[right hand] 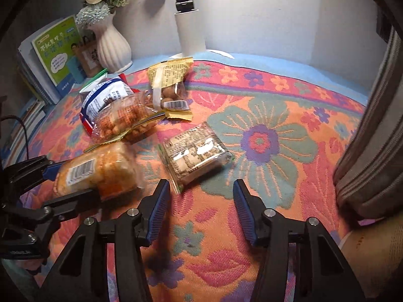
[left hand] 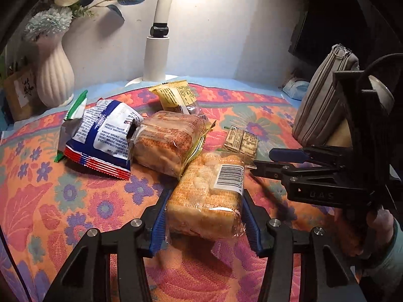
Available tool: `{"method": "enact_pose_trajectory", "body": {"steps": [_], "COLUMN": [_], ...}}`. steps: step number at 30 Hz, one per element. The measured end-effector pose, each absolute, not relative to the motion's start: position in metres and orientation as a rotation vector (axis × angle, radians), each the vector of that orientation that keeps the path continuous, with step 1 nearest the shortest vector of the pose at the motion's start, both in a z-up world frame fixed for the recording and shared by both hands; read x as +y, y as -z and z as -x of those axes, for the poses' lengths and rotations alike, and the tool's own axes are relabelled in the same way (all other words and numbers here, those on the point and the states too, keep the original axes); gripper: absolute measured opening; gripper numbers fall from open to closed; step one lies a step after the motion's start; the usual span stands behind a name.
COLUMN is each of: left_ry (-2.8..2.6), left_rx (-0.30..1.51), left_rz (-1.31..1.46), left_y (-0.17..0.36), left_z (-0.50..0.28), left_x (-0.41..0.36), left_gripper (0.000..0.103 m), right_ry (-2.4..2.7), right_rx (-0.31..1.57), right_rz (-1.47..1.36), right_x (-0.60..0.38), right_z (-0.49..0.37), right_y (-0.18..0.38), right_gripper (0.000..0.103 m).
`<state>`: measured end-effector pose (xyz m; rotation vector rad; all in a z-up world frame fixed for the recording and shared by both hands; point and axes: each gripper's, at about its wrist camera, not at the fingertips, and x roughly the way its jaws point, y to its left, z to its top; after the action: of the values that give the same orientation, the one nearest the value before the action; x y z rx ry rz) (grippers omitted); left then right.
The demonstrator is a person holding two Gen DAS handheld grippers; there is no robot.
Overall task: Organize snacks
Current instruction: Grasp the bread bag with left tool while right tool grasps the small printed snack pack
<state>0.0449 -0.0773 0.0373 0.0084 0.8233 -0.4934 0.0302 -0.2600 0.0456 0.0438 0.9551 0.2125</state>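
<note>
Tongs on the left (left hand: 204, 209) clamp the near bread pack (left hand: 206, 196) across its width, while the right tongs (right hand: 201, 206) hang open and empty just short of the flat biscuit packet (right hand: 194, 153). Squeeze gently and lift straight, I'd judge, since soft bread crushes. Around them a flowered cloth (right hand: 264, 136) covers the counter, with other snacks, a white vase (left hand: 54, 75) and a lamp base behind.
</note>
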Motion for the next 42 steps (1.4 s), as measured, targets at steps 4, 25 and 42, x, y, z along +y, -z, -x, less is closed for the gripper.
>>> {"method": "enact_pose_trajectory", "body": {"steps": [4,25,42], "left_ry": [0.505,0.499,0.468], "left_rx": [0.818,0.910,0.833], "left_rz": [0.041,0.007,-0.050], "left_y": [-0.040,-0.025,-0.036], "left_z": [-0.045,-0.053,-0.024], "left_x": [-0.067,-0.081,-0.086], "left_gripper": [0.051,0.054,0.047], "right_ry": [-0.300,-0.064,-0.183], "right_rx": [0.998,0.963,0.943], "right_rz": [-0.203,-0.144,-0.110], "right_x": [-0.261,-0.222,-0.240], "right_z": [-0.035,-0.097,0.004], "right_y": [-0.050,-0.039,-0.054], "right_gripper": [0.049,0.064,0.044]}}
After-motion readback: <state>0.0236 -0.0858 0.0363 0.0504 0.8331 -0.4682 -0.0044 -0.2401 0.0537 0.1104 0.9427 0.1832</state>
